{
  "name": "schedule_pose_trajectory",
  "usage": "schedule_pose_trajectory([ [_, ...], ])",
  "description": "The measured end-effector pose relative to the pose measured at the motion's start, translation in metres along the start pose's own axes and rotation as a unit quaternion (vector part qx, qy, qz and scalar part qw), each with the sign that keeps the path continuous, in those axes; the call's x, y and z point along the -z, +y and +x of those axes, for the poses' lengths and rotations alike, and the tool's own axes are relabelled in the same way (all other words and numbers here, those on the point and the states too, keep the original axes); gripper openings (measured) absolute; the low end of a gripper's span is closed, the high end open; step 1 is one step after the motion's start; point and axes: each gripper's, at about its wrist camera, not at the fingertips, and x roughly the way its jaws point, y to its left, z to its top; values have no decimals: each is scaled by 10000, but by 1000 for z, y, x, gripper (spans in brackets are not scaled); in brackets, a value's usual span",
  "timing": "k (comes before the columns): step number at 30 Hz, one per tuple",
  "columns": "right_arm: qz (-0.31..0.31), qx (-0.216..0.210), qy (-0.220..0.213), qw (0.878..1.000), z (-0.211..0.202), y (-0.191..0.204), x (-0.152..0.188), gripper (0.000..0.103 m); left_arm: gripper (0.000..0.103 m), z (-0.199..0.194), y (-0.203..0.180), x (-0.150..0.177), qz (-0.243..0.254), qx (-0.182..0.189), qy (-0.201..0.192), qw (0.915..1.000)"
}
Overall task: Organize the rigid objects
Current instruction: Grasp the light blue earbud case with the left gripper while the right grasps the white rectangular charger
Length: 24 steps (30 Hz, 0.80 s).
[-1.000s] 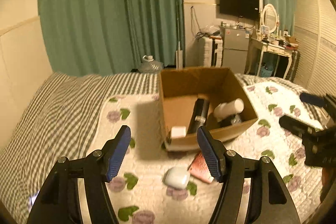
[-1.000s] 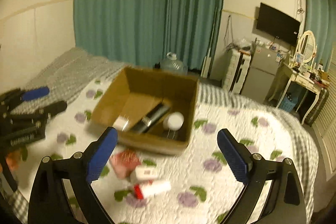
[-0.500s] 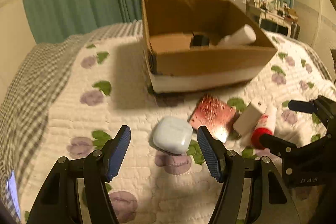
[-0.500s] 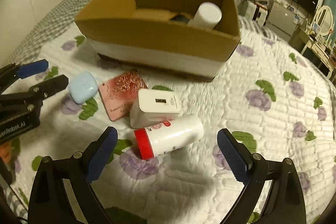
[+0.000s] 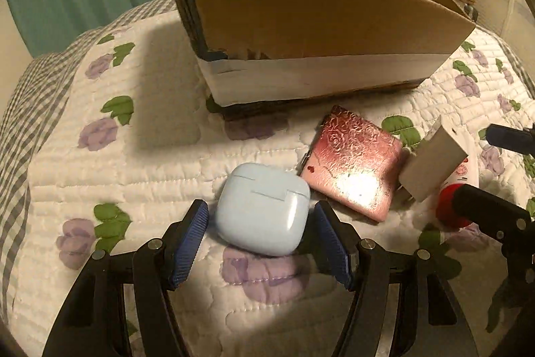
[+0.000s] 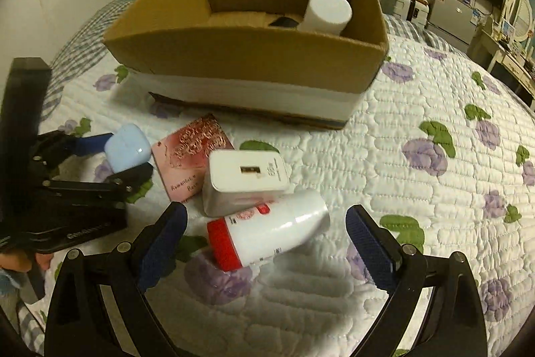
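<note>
Fingers, left gripper (image 5: 260, 240): spread apart, one blue pad on each side of the pale blue earbud case (image 5: 262, 209), small gaps showing, nothing held yet. Fingers, right gripper (image 6: 265, 250): spread wide, straddling the white bottle with red cap (image 6: 267, 231), not touching it.

Landmark: cardboard box (image 6: 247, 56), open-topped, on the quilted bed (image 6: 434, 189); a white cylinder (image 6: 327, 10) and a dark item already lie inside.

Loose items, all in front of the box's near wall: earbud case, nearest the box's left corner; pink embossed card (image 6: 190, 163), flat, beside the case; white charger block (image 6: 244, 179), leaning on the card's edge and against the bottle; bottle, lying on its side, farthest from the box.

Handling notes, as judgement: close the left pads squarely on the case's flat flanks, low enough that its rounded glossy shell does not squirt out. Take the bottle across its barrel, mid-length, not at the cap; it may roll on the soft quilt. Lift straight up so the charger is not dragged.
</note>
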Motion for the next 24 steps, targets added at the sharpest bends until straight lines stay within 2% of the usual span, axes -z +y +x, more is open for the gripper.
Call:
schedule_pose_trajectory([
  [1, -10, -26, -23, 10000, 0, 1, -2, 96, 66, -1, 1, 1, -30, 45, -19, 10000],
  [3, -16, -79, -58, 10000, 1, 2, -6, 96, 53, -5, 2, 2, -71, 76, -72, 9999],
  [10, 26, -297, -114, 9995, 10, -3, -25, 95, 53, -37, 7, 15, -222, 23, -428, 9988],
  [18, 114, -592, 176, 9980, 28, -3, -29, 82, 53, -59, 12, 12, -467, 1, -567, 9973],
  [21, 122, -724, 320, 9968, 36, -4, -30, 68, 53, -60, 11, 7, -492, 4, -554, 9973],
  [22, 124, -767, 363, 9963, 38, -4, -31, 55, 53, -63, 9, 8, -497, 6, -555, 9972],
  [24, 125, -801, 279, 9963, 30, -3, -32, 54, 53, -69, 7, 7, -501, 18, -588, 9970],
])
